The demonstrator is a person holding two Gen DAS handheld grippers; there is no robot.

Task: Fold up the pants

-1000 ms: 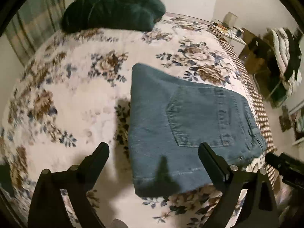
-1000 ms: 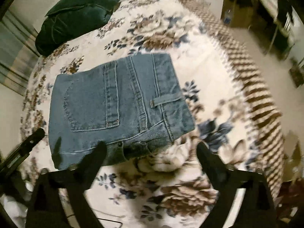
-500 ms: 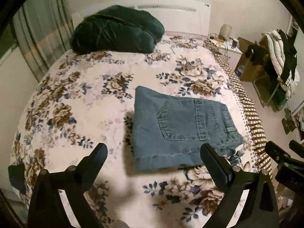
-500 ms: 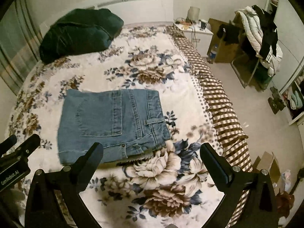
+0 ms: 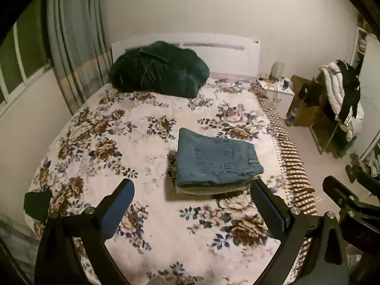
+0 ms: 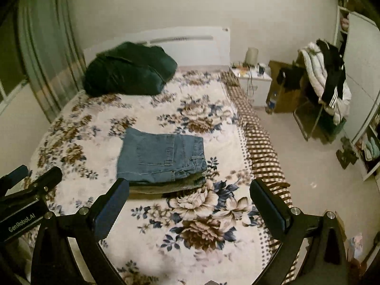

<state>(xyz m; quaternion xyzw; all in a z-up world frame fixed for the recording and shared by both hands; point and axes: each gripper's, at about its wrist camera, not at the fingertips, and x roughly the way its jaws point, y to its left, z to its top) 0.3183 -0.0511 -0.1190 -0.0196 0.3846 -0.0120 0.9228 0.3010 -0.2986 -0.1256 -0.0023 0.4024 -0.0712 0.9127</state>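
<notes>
Both grippers have pulled farther back from the folded jeans [image 5: 217, 160] [image 6: 161, 158] on the floral bedspread [image 5: 114, 147]; left gripper [image 5: 191, 204] and right gripper [image 6: 188, 201] stay spread, holding nothing.

Both wrist views high, facing bed [image 5: 147, 128]

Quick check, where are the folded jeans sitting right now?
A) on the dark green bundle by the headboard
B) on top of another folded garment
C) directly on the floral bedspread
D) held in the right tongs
B: the folded jeans lie stacked on an olive-toned folded garment whose edge shows beneath them; both tongs are open and clear.
</notes>
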